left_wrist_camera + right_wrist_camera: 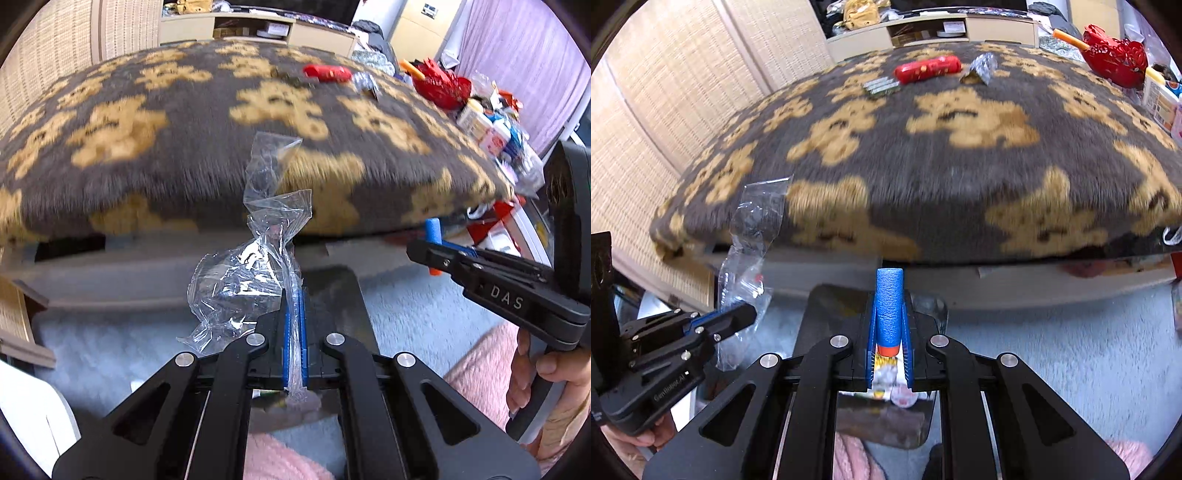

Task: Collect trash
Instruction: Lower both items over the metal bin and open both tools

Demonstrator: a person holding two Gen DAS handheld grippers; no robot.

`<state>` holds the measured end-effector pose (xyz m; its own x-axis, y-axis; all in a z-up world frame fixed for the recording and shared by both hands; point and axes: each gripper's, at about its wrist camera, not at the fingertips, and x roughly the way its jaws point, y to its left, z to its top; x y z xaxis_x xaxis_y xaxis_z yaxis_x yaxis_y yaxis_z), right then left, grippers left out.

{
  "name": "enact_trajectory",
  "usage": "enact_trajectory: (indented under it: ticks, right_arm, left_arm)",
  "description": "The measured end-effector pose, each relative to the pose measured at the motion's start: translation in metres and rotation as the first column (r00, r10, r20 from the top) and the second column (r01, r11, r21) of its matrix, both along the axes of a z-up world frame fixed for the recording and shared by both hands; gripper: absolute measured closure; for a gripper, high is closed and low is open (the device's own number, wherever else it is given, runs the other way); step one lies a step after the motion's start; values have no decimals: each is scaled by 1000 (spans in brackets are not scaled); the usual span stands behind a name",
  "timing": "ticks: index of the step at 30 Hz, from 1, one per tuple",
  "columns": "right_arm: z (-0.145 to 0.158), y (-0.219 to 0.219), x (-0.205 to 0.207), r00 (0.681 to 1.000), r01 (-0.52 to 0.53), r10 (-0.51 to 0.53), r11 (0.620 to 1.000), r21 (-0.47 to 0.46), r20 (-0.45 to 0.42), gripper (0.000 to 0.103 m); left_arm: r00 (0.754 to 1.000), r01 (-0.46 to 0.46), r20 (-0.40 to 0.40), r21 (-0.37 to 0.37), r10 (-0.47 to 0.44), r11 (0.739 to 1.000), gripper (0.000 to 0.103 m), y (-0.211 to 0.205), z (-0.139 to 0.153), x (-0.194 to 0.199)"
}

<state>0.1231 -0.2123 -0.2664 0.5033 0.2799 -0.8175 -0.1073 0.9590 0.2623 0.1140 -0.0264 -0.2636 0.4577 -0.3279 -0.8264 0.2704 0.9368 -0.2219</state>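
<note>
My left gripper point(294, 295) is shut on a crumpled clear plastic wrapper point(255, 258), held off the near edge of the bed; it also shows in the right wrist view point(750, 236). My right gripper point(889, 291) is shut on a blue foam dart with an orange tip point(889, 306), also seen in the left wrist view point(433, 230). Both are held over a dark bin point(820, 317) with trash inside, on the floor. On the bear-patterned blanket point(923, 166) lie a red wrapper point(928, 69), a silver foil wrapper point(982, 66) and a small green pack point(881, 86).
A red basket point(1115, 61) and bottles and boxes point(491, 133) crowd the right side of the bed. A low shelf point(934, 31) stands behind it, woven screens point(665, 110) to the left. Light carpet point(1052, 339) covers the floor. Pink fabric point(476, 376) lies near me.
</note>
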Motion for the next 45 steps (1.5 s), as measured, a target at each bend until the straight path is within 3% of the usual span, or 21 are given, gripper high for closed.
enact_trajectory:
  ticks: [15,27,36,38,40,42,44,45]
  right_arm:
    - [-61,16,-24,991,-18,20,1000,17,-136,90]
    - [-67,22,-21,987,-26,31,999,35,-155,87]
    - [-64,17,-17,987,-13,18,999,30,-157,87]
    - [-63,15,-17,988,-6,10,1000,26,-156,86]
    - [-62,10,-16,988,7,-3,1000,21,-156,86]
    - [-61,7,-15,988,21,-18,1000,16,-156,82]
    - [-60,3,-16,988,38,-35,999,17,-154,57]
    - [-59,1,-16,988,46,-43,999,20,-149,52]
  left_arm:
    - [993,23,-115,8,-22,1000,100,-9,-60,-31]
    - [991,24,-131,4,-23,1000,97,-7,-66,-28]
    - [991,28,-129,2,-27,1000,86,-8,-62,-29]
    - [992,24,-127,5,-23,1000,81,-7,-61,-29]
    - [992,18,-123,9,-17,1000,69,-6,-60,-29]
    - [993,15,-117,15,-13,1000,65,-6,-58,-30]
    - [994,14,-111,19,-12,1000,59,-6,-56,-30]
    - [994,12,-106,20,-10,1000,55,-6,-55,-30]
